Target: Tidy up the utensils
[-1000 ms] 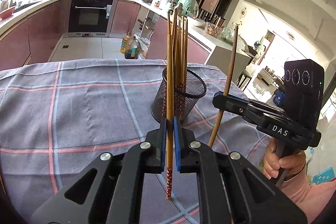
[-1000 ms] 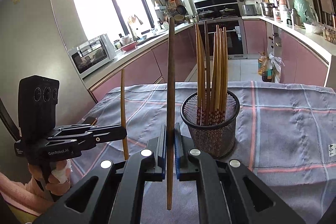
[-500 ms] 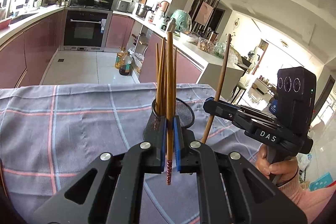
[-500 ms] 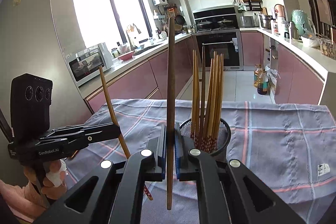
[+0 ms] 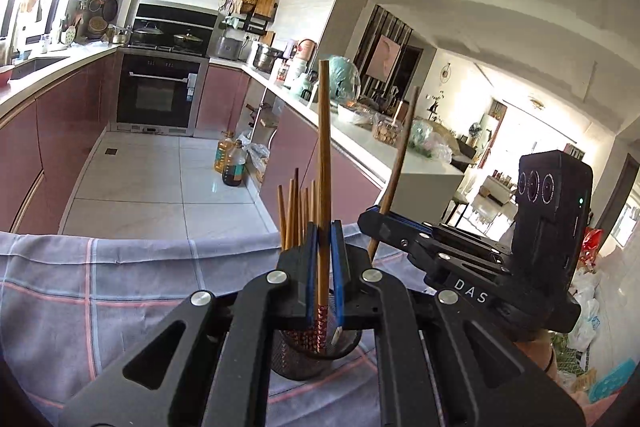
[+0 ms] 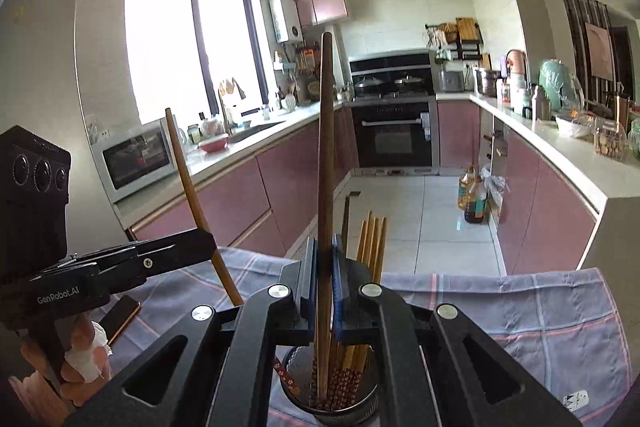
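My left gripper (image 5: 323, 231) is shut on a light-brown chopstick (image 5: 323, 147), held upright; its red patterned end hangs over the mouth of the black mesh holder (image 5: 316, 357). The holder has several chopsticks (image 5: 294, 211) standing in it. In the left wrist view my right gripper (image 5: 367, 219) is close on the right, shut on a dark-brown chopstick (image 5: 400, 151). In the right wrist view that dark chopstick (image 6: 326, 147) stands upright in my right gripper (image 6: 325, 243), its lower end down inside the holder (image 6: 332, 401). My left gripper (image 6: 211, 245) is at the left, its chopstick (image 6: 184, 163) slanting toward the holder.
The holder stands on a grey plaid tablecloth (image 5: 100, 287), whose far edge lies just beyond it. A flat dark object (image 6: 120, 311) lies on the cloth by the person's left hand (image 6: 76, 355). Kitchen counters, an oven (image 6: 394, 139) and oil bottles (image 5: 232, 163) lie beyond.
Both grippers have risen and closed in on the holder, which now sits under their fingers. The chopsticks' lower ends have come from beside the holder to its mouth.
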The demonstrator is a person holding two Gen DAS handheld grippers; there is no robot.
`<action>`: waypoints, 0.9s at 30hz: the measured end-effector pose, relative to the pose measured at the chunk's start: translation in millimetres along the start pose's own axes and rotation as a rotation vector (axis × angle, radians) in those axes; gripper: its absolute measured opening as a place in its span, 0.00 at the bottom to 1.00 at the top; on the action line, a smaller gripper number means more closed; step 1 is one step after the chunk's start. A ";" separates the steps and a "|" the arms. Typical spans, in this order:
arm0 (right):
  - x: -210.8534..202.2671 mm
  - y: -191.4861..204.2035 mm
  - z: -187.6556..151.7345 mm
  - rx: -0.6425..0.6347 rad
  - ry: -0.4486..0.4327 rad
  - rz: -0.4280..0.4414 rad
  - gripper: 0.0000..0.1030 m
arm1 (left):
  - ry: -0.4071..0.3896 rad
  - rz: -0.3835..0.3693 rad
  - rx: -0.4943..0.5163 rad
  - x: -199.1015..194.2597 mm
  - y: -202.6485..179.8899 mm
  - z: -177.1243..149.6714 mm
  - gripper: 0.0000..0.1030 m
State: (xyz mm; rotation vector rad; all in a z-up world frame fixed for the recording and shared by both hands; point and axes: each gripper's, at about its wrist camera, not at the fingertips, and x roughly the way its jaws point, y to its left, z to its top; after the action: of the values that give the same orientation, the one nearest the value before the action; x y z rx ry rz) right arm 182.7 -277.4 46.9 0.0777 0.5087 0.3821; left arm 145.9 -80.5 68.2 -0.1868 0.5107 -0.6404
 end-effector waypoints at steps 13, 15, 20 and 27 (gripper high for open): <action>24.7 9.2 -48.3 -0.016 0.144 -0.015 0.28 | 0.183 0.108 0.053 46.9 7.4 -50.8 0.33; 14.6 9.2 -54.2 -0.008 0.114 -0.030 0.38 | 0.164 0.127 0.050 39.1 10.2 -57.4 0.41; -5.9 14.0 -74.0 -0.004 0.064 -0.051 0.66 | 0.087 0.237 0.051 11.9 19.8 -79.0 0.82; -12.6 33.9 -102.2 -0.045 0.034 -0.069 0.82 | 0.049 0.381 0.020 -19.4 41.4 -114.6 0.92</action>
State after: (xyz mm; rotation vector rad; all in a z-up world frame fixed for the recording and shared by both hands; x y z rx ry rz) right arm 111.2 -253.0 -30.8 0.0097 0.5346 0.3277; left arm 95.9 -37.2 -35.9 -0.0518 0.5684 -0.2786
